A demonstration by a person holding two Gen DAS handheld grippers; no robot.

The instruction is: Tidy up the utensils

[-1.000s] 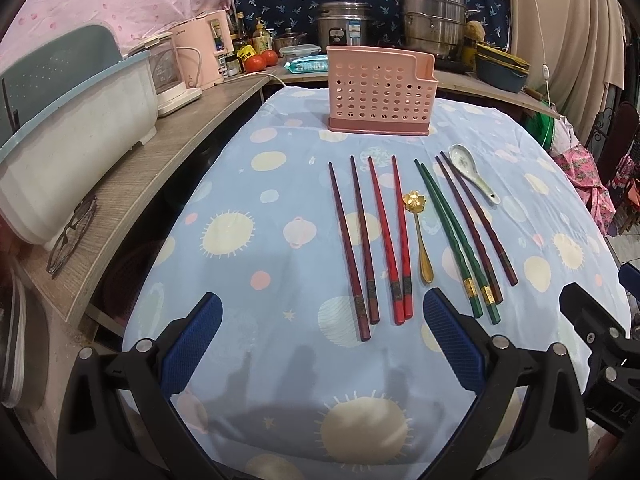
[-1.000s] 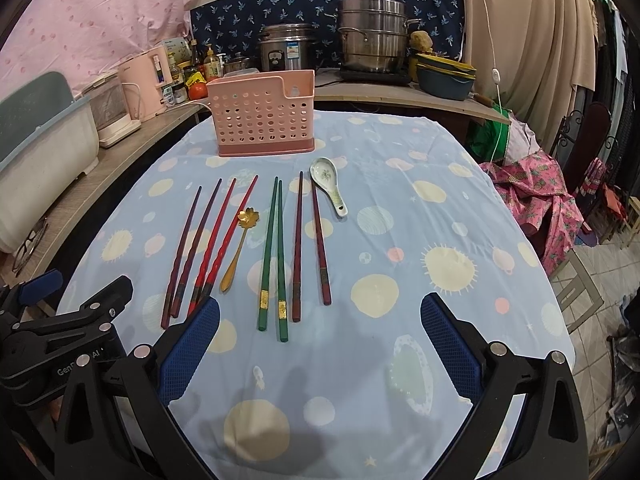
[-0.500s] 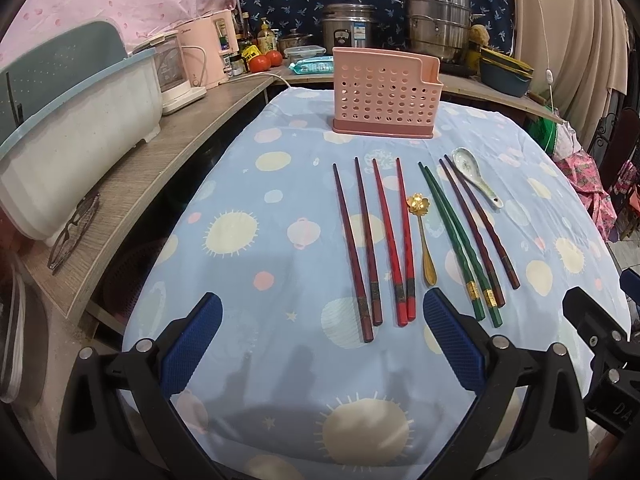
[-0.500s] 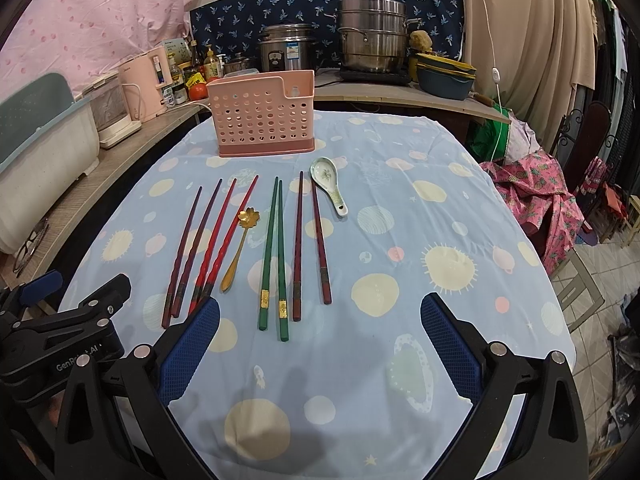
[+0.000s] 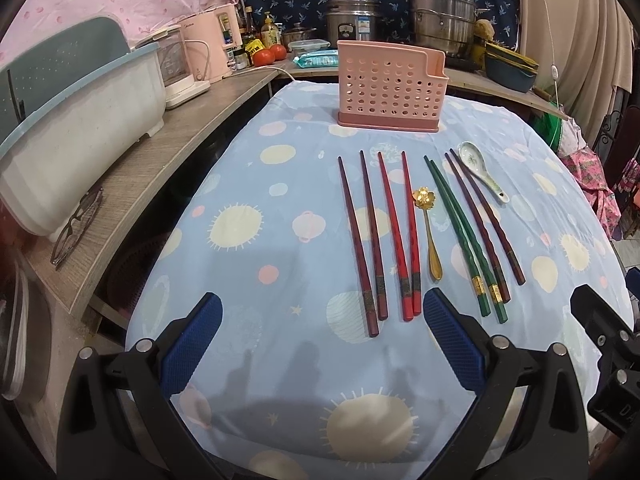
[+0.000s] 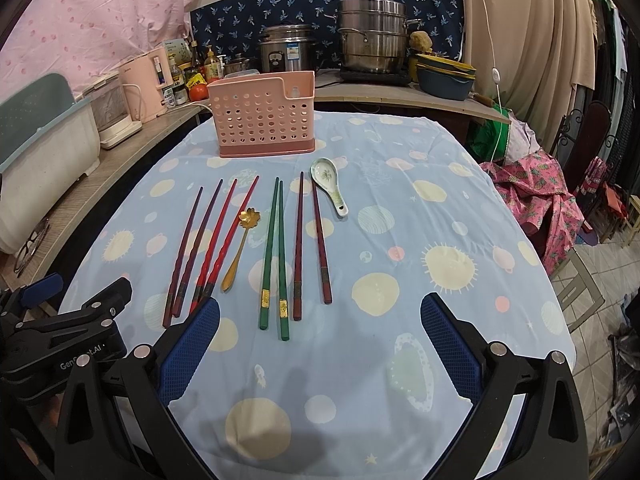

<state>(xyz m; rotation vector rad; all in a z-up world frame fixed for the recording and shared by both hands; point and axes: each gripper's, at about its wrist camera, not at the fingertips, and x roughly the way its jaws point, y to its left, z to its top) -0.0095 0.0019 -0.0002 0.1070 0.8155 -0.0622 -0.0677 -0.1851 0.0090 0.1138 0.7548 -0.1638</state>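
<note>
A pink perforated utensil holder (image 5: 390,86) (image 6: 266,116) stands at the far side of the table. In front of it lie, left to right, dark red chopsticks (image 5: 362,236) (image 6: 192,244), bright red chopsticks (image 5: 400,232) (image 6: 226,236), a gold flower spoon (image 5: 428,232) (image 6: 240,244), green chopsticks (image 5: 460,232) (image 6: 276,252), dark maroon chopsticks (image 5: 484,216) (image 6: 310,240) and a white ceramic spoon (image 5: 482,176) (image 6: 330,186). My left gripper (image 5: 320,340) is open and empty, just short of the chopstick ends. My right gripper (image 6: 320,340) is open and empty, near the green chopsticks' ends.
The table (image 5: 248,280) has a blue spotted cloth. A wooden counter (image 5: 132,184) on the left holds a white tub (image 5: 60,156), glasses (image 5: 76,226) and pink appliances (image 5: 212,48). Pots (image 6: 372,40) and bowls (image 6: 444,74) stand on the back counter. Floor and cloth (image 6: 532,196) lie to the right.
The left gripper has eased slightly forward and down toward the chopsticks. The right gripper has hardly moved. Both stay open.
</note>
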